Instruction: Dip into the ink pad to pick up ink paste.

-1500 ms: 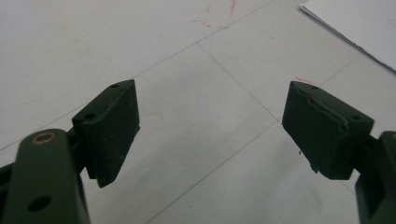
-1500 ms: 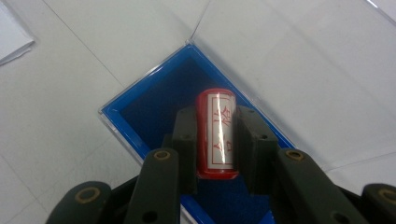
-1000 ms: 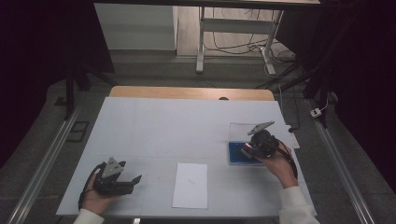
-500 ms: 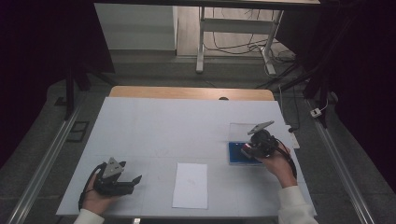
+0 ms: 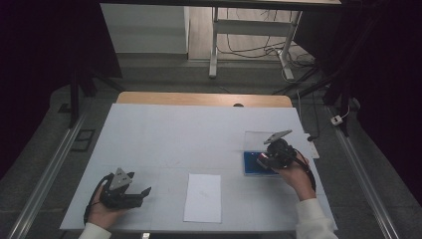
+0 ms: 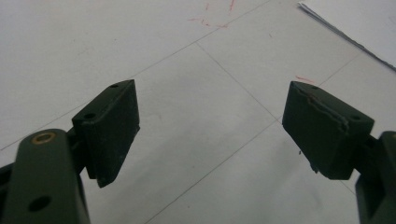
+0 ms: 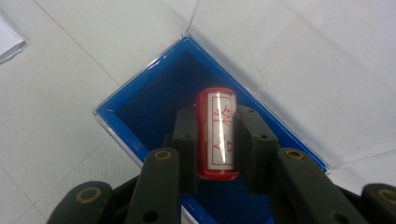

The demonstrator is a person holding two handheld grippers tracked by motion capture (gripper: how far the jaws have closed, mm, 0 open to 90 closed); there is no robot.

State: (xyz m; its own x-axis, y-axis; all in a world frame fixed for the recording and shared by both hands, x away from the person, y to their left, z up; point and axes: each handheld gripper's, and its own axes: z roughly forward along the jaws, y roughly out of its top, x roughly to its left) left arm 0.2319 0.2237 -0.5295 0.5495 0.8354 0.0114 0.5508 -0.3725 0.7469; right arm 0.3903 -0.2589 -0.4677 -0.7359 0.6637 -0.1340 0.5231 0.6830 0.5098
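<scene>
Right gripper (image 7: 215, 140): jaws closed on a red cylinder (image 7: 217, 133) with a white label bearing red characters. The cylinder lies lengthwise between the jaws, its far end protruding past them. In the right gripper view it is held over the blue box (image 7: 140, 109), above the dark blue lining; whether it touches the lining cannot be told. The box's clear lid (image 7: 299, 60) is folded back flat on the worktop, hinged along the box's far side.

In the high view the blue box (image 5: 250, 164) sits near the right edge of the worktop (image 5: 199, 134), about midway between the near and far edges, with the right gripper (image 5: 264, 159) directly over it and the right hand (image 5: 293, 172) behind it.

Left gripper (image 6: 210, 126): jaws wide apart, nothing between them, bare white worktop beneath. In the high view the left gripper (image 5: 142, 194) rests by the near left corner of the worktop, held by the left hand (image 5: 102, 209).

A white paper sheet (image 5: 203, 197) lies at the near edge, between the two grippers and apart from both; its corner (image 6: 355, 23) appears in the left gripper view.

Change from one second ago: none of note. Both grippers, the box and the sheet occupy the same positions; at most the right gripper has shifted very slightly over the box.
</scene>
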